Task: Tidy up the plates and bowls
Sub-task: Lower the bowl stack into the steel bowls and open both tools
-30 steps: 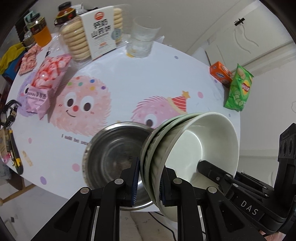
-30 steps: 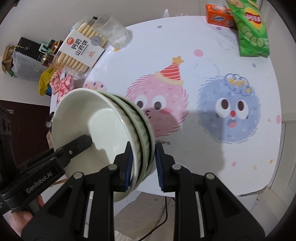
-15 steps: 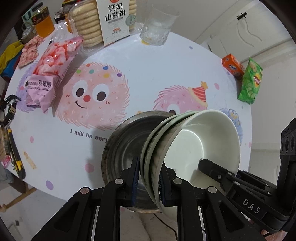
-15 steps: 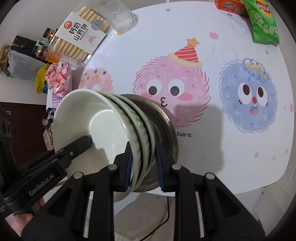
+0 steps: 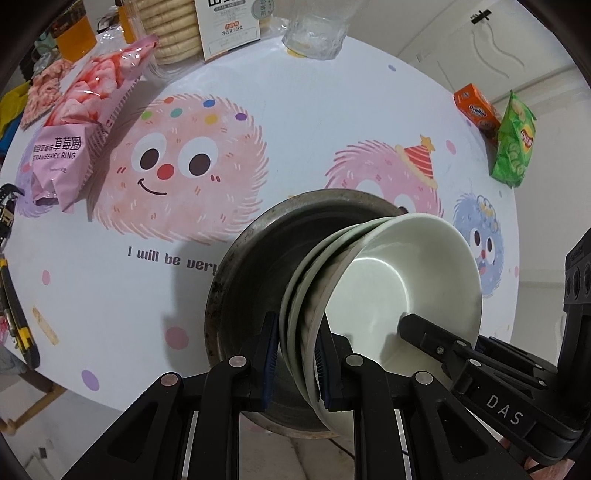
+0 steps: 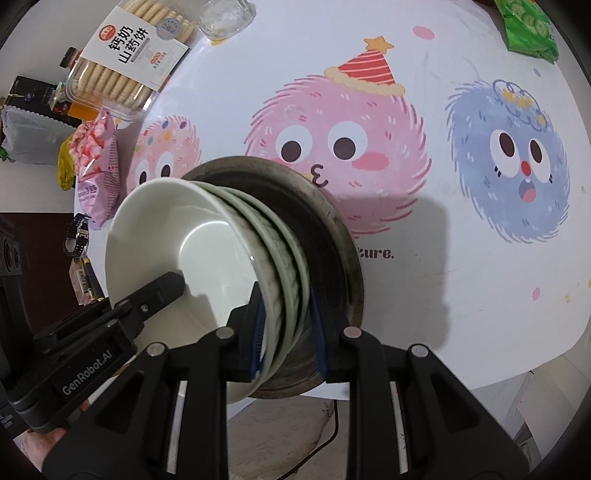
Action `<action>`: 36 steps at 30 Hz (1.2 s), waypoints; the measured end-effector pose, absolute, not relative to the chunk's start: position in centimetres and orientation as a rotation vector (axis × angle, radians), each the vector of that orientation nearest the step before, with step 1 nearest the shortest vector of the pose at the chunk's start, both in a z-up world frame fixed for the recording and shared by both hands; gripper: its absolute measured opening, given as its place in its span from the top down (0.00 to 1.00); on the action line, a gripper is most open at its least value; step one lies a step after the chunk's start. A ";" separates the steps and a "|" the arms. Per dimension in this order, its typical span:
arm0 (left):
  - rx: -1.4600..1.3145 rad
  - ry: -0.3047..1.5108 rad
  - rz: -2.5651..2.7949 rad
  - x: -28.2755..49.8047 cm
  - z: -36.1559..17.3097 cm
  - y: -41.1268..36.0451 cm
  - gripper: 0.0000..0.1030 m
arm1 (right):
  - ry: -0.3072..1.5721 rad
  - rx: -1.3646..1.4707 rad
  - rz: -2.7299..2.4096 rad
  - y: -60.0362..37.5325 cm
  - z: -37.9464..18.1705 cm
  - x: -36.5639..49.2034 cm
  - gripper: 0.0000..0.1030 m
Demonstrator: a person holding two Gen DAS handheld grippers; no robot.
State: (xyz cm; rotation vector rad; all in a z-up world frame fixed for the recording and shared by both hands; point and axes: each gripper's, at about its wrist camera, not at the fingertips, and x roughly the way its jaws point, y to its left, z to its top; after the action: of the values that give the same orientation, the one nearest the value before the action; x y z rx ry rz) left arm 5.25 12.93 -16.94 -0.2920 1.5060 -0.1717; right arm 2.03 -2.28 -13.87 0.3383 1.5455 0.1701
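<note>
I hold a nested stack of white bowls and pale green plates [image 5: 402, 280] between both grippers. My left gripper [image 5: 295, 360] is shut on the stack's rims on one side. My right gripper [image 6: 286, 332] is shut on the rims of the same stack [image 6: 207, 236] on the opposite side. The stack is tilted and sits over a large steel bowl [image 5: 258, 266] that stands near the table's front edge; this steel bowl also shows in the right wrist view [image 6: 332, 236]. I cannot tell whether the stack touches the steel bowl.
The round table [image 5: 314, 110] has a cartoon-monster cloth. On it are a pink snack bag [image 5: 77, 125], a biscuit box [image 5: 207, 26], a glass [image 5: 317, 29], an orange box [image 5: 476, 109] and a green chip bag [image 5: 515, 144]. The table edge is close below.
Both grippers have carried the stack forward and lower over the table, so it has come over the steel bowl. Both grips are unchanged.
</note>
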 end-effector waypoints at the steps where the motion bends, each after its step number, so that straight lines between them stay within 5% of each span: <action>1: -0.289 1.508 -0.173 5.2 -17.1 12.9 0.83 | 1.546 0.335 0.167 -2.2 -14.0 2.0 0.75; 20: -0.266 1.460 -0.161 4.5 -17.6 13.5 0.80 | 1.530 0.337 0.165 -1.5 -14.9 1.2 0.72; 22: -0.234 1.436 -0.163 4.2 -17.1 13.3 0.77 | 1.520 0.345 0.184 -1.4 -14.7 1.0 0.63; 24: -0.195 1.408 -0.158 3.7 -16.4 13.1 0.67 | 1.495 0.323 0.180 -1.3 -14.0 0.6 0.36; 27: -0.137 1.348 -0.135 2.8 -15.1 13.3 0.40 | 1.420 0.262 0.165 -1.2 -12.3 -0.4 0.35; 30: -0.139 1.301 -0.130 1.4 -13.8 13.7 0.38 | 1.347 0.215 0.137 -1.2 -10.5 -1.4 0.21; 36: -0.133 1.211 -0.109 -1.0 -11.5 14.1 0.35 | 1.204 0.093 0.123 0.0 -6.9 -4.1 0.21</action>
State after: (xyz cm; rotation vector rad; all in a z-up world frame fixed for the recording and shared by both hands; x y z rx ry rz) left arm -0.96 14.13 -11.48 -0.1331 1.2113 -0.1086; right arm -4.05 0.02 -6.87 0.0925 1.2037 0.1234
